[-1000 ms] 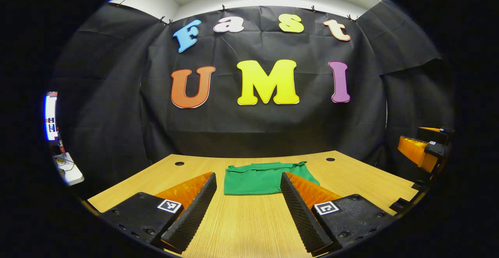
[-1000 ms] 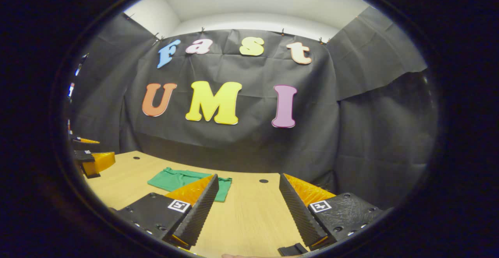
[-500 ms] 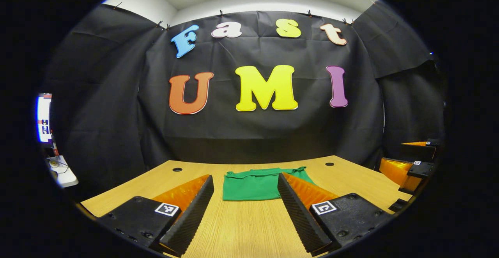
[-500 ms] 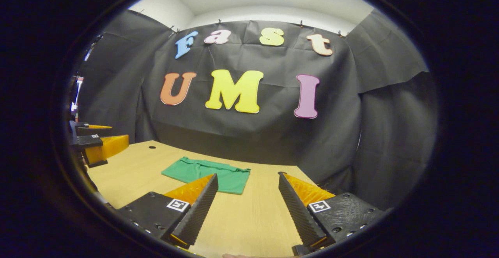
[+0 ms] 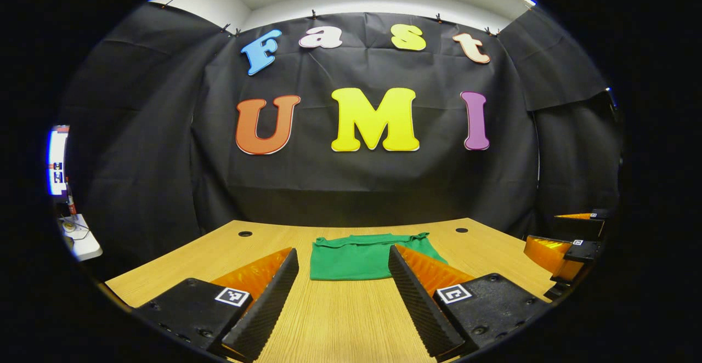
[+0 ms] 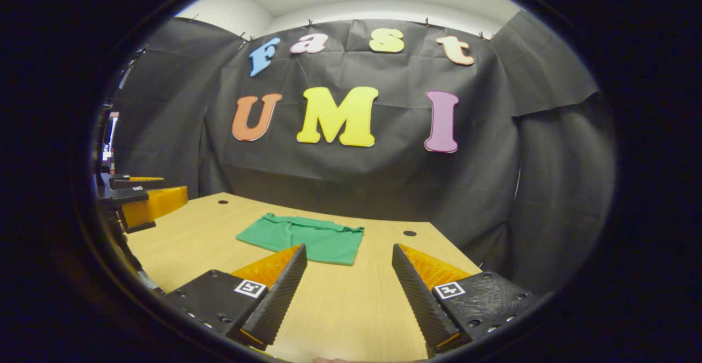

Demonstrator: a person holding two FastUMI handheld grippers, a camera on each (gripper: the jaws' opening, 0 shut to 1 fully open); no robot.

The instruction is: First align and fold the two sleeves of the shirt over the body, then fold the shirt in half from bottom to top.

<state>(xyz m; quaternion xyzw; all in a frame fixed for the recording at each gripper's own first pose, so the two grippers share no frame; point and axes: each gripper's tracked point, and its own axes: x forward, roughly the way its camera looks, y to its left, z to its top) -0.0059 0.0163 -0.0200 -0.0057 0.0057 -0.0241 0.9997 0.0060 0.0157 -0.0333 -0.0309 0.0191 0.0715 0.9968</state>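
You are holding the left gripper (image 5: pixel 343 297) and the right gripper (image 6: pixel 345 294) above the near part of the wooden table (image 5: pixel 340 319), each with its jaws spread wide and gripping nothing. The green shirt (image 5: pixel 362 256) is lying flat toward the table's far edge as a compact rectangle, apparently already folded. Judged risk: reaching in again and catching a top layer would be undoing the fold. Two cable holes (image 5: pixel 245 233) are sitting beside the shirt; nothing is standing between your grippers and the shirt.
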